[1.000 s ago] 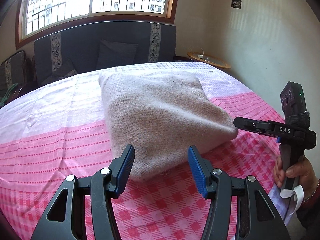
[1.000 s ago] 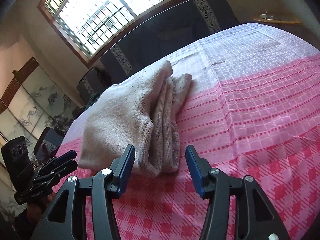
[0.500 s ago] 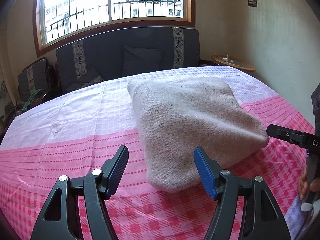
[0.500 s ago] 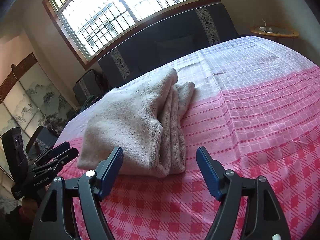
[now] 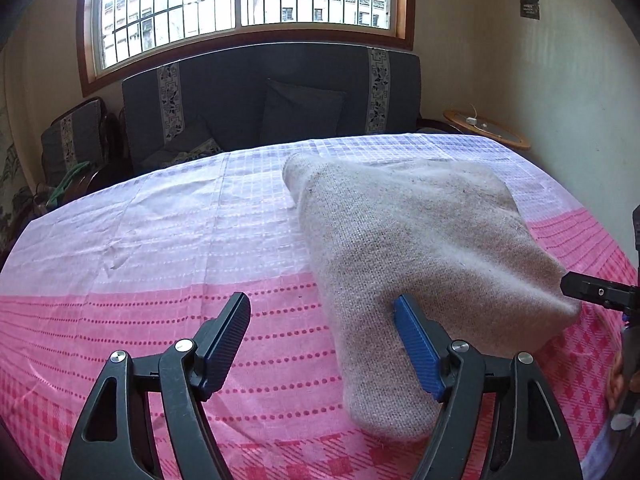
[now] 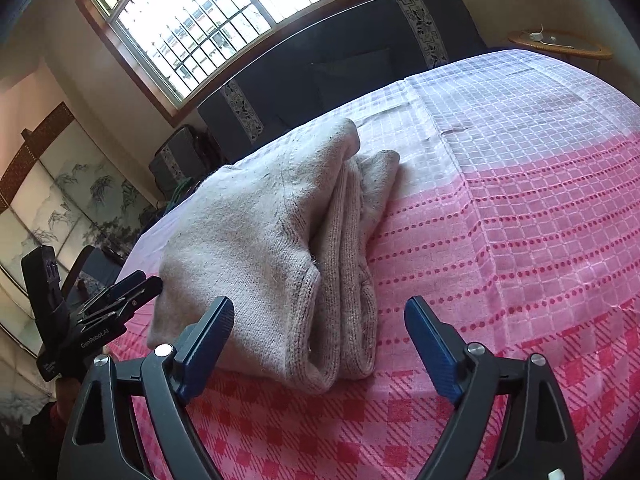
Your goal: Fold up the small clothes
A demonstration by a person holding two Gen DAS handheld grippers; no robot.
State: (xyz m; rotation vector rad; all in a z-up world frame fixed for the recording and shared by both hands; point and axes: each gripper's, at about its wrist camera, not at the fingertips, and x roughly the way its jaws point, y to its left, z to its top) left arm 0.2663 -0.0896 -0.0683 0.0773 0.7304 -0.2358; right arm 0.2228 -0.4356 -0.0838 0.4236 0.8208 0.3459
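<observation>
Since a second ago your left gripper [image 5: 322,344] has swung left, so the folded beige sweater [image 5: 416,256] now sits right of its centre, and both pairs of jaws have spread wider. The sweater lies on the pink-and-white checked tablecloth [image 5: 160,248], its long axis running from the near pink edge toward the dark sofa [image 5: 272,96]; the stacked fold edges face your right gripper [image 6: 320,340]. Your left gripper is held low and level, wide open, gripping nothing, its right pad overlapping the sweater's near corner; whether it touches is unclear. Your right gripper is also spread and empty, short of the folds. Your right hand is mostly cut off at the frame edge.
</observation>
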